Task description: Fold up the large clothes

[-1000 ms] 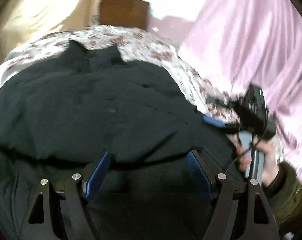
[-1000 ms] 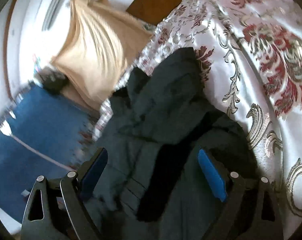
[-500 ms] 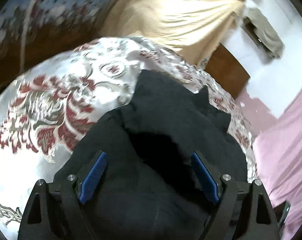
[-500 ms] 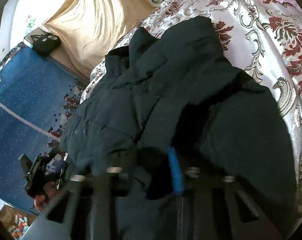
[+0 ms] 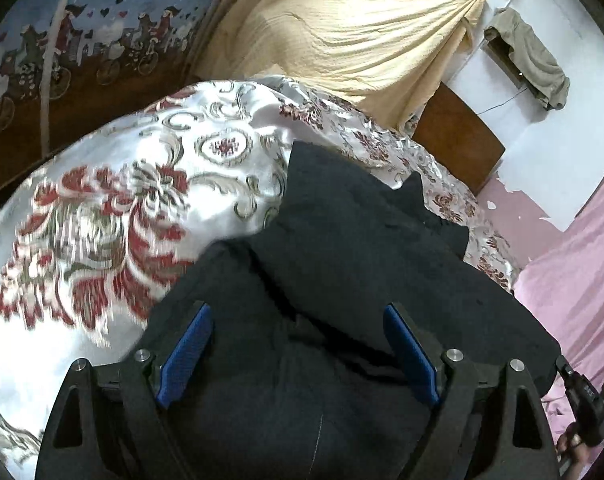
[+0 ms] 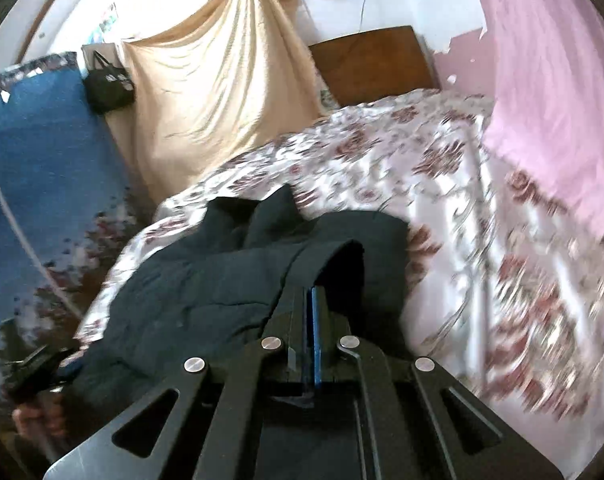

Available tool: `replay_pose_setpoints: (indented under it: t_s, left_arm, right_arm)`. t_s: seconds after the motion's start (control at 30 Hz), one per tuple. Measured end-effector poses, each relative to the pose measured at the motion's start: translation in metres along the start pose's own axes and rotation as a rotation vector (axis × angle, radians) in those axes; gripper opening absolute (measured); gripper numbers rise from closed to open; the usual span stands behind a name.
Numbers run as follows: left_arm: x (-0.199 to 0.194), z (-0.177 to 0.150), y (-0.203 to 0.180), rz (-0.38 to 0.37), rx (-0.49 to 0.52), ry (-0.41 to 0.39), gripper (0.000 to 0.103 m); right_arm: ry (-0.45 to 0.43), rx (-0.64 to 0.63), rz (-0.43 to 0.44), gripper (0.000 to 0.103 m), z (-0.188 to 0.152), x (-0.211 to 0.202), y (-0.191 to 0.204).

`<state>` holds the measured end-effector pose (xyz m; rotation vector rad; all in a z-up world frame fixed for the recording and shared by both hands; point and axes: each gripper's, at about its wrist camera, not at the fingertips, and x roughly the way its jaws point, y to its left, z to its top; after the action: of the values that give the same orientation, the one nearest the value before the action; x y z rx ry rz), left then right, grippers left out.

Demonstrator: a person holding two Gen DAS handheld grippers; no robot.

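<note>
Big dark jacket (image 5: 362, 264) sprawled across the flowery bedspread (image 5: 114, 220), collar end toward the headboard (image 6: 374, 64). Left claw (image 5: 298, 352) spread wide just over the jacket, nothing pinched. Right claw (image 6: 312, 292) clamped tight on a fold of jacket, fabric tented up over its tips.

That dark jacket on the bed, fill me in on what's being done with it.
A person is folding a dark jacket spread on a bed with a floral bedspread, holding tongs in each hand. The right tongs are shut on a fold of the jacket's fabric near its edge. The left tongs are open over the jacket's other side, with cloth below the blue pads but nothing gripped. The collar end lies toward the headboard. The fold is underway, not finished.
</note>
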<state>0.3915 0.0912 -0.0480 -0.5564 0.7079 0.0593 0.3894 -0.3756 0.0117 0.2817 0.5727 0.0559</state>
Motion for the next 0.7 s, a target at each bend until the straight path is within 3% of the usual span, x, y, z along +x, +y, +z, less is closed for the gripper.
replay_pose_setpoints:
  t_s: [0.13,0.2,0.33,0.43,0.53,0.7]
  left_arm:
    - [0.015,0.021,-0.022,0.055,0.084,-0.006,0.087]
    - [0.035,0.033,-0.040,0.082,0.160,-0.001,0.087]
    - [0.068,0.038,-0.061,0.090,0.229,0.031,0.087]
    - [0.089,0.028,-0.066,0.066,0.258,0.065,0.087]
    - [0.097,0.016,-0.059,0.073,0.283,0.057,0.091]
    - [0.104,0.009,-0.058,0.112,0.315,0.056,0.096]
  right_arm:
    - [0.071,-0.014,-0.054,0.003,0.010,0.035,-0.004]
    - [0.114,-0.036,-0.120,0.004,0.004,0.053,-0.004]
    - [0.065,-0.040,-0.202,0.005,-0.003,0.054,0.001]
    - [0.042,-0.100,-0.119,0.011,-0.003,0.053,0.020]
    - [0.048,-0.161,-0.021,0.032,-0.011,0.060,0.038]
    - [0.188,-0.171,-0.037,0.032,-0.037,0.104,0.035]
